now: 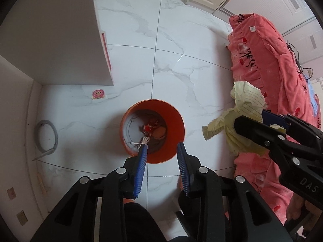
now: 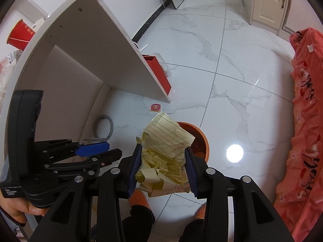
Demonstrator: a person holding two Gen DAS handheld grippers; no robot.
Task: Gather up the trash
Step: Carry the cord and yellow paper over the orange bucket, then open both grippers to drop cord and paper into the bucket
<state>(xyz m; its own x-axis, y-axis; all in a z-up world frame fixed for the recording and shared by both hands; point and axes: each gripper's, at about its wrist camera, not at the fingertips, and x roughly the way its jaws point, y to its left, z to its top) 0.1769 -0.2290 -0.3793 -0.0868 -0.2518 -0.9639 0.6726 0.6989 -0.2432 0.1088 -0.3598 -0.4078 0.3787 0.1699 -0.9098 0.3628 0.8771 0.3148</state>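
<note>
Low in the right wrist frame, crumpled yellow lined paper [image 2: 164, 157] is clamped between the right tongs [image 2: 163, 157], just short of the orange bin [image 2: 203, 143]. Centring over the bin's mouth is advised before release. Left tongs [image 1: 161, 151] are held apart, empty, above the bin.

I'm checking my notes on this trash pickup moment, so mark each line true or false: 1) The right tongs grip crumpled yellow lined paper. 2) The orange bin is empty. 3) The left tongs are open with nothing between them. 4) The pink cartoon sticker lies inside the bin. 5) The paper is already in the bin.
1) True: the right tongs clamp the crumpled yellow lined paper.
2) False: the round orange plastic bin already holds wrappers and scraps.
3) True: the left tongs are open and hold nothing.
4) False: the pink cartoon sticker lies on the white marble-tile floor.
5) False: it is held outside the bin.
</note>
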